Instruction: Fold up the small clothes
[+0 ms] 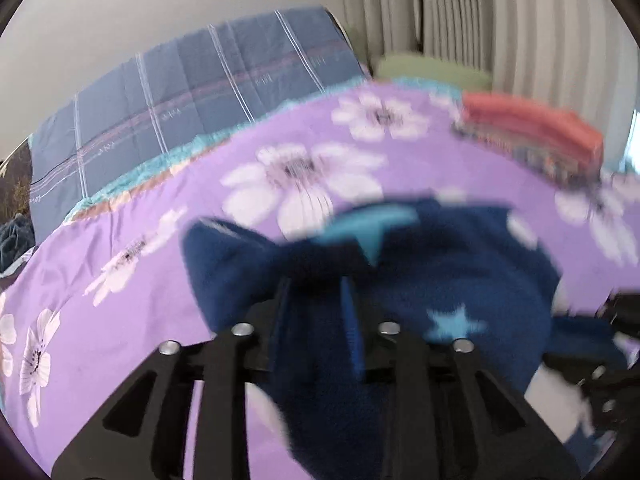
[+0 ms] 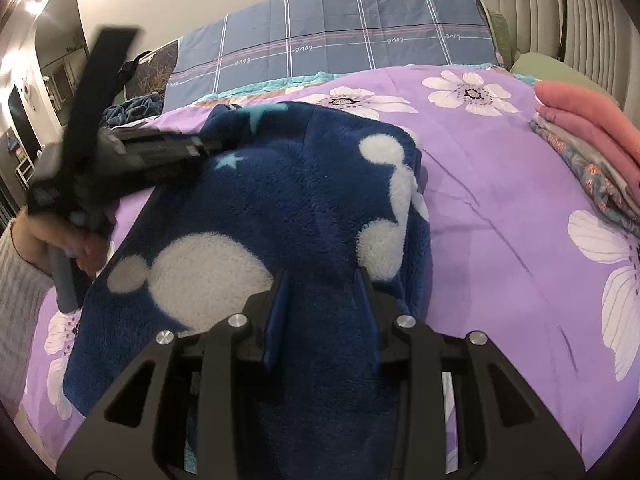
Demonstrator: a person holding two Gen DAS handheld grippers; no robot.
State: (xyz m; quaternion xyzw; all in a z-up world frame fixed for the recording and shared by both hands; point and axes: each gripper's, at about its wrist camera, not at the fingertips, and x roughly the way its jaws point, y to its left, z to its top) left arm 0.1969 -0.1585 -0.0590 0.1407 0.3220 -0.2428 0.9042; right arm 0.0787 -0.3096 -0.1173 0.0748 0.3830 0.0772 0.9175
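A navy fleece garment (image 2: 280, 200) with white blobs and pale blue stars lies on a purple flowered bedcover (image 2: 500, 220). My right gripper (image 2: 322, 300) is shut on a bunched near part of it, fleece filling the gap between the blue pads. My left gripper (image 2: 212, 144), held by a hand (image 2: 36, 240) in a grey knit sleeve, reaches to the garment's far left edge. In the blurred left wrist view the left gripper (image 1: 314, 292) has its fingers a little apart over the garment (image 1: 440, 272), with fleece in the gap and a fold standing up on its left.
A stack of folded clothes (image 2: 592, 140) with a pink piece on top sits at the right of the bed, also in the left wrist view (image 1: 532, 128). A blue plaid pillow (image 2: 340, 40) and a green cushion (image 2: 552, 64) lie at the head. Ribbed curtains hang behind.
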